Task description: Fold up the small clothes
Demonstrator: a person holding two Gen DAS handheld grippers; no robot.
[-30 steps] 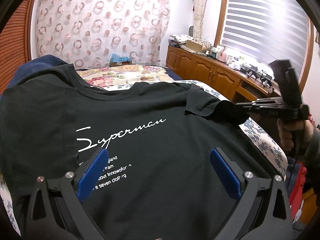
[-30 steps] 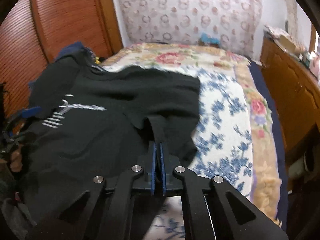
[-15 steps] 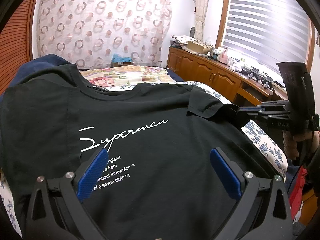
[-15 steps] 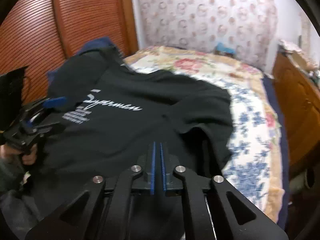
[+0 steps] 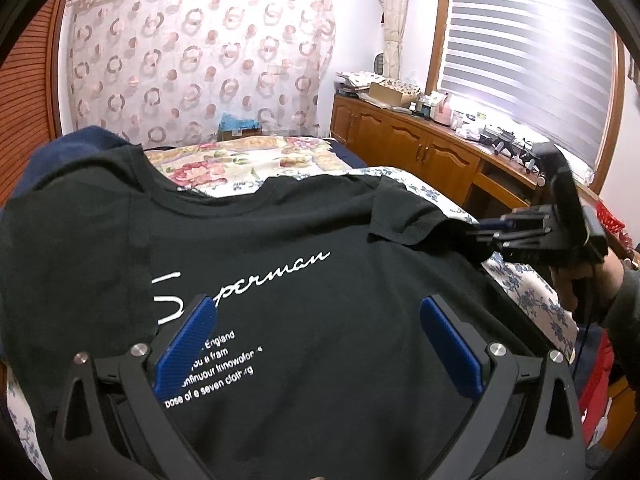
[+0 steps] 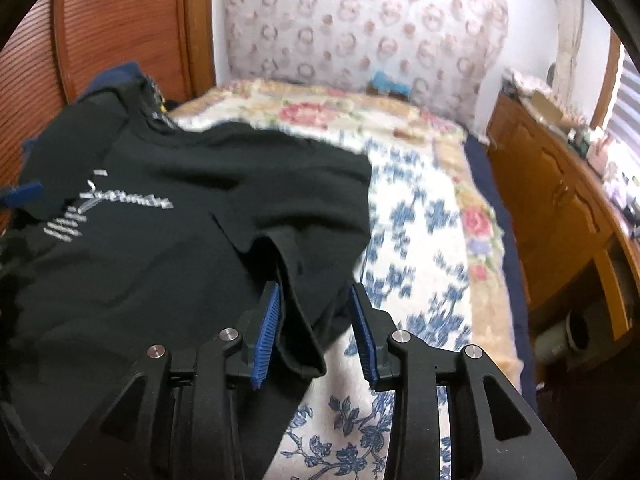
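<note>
A black T-shirt [image 5: 280,232] with white "Superman" lettering lies face up on the bed. My left gripper [image 5: 316,308] hovers open over its lower front, nothing between the blue pads. The shirt's right sleeve [image 5: 404,216] is turned inward onto the chest. My right gripper [image 6: 315,290] is low at that sleeve [image 6: 312,256]. Its jaws are opening, and the sleeve's edge lies loose between the parted pads. From the left wrist view the right gripper [image 5: 492,228] shows at the shirt's right edge, held by a hand [image 5: 580,288]. The left gripper's blue pad [image 6: 22,196] peeks in at far left.
The floral quilt [image 6: 420,220] covers the bed beyond and right of the T-shirt [image 6: 160,260]. A navy garment [image 5: 68,144] lies behind the collar. Wooden cabinets [image 5: 420,152] with clutter on top run along the right. A slatted wooden panel [image 6: 100,20] stands at the left.
The right gripper was shut on the sleeve. It has sunk toward the bed and its jaws have parted, leaving the sleeve lying on the shirt. The left gripper has stayed put.
</note>
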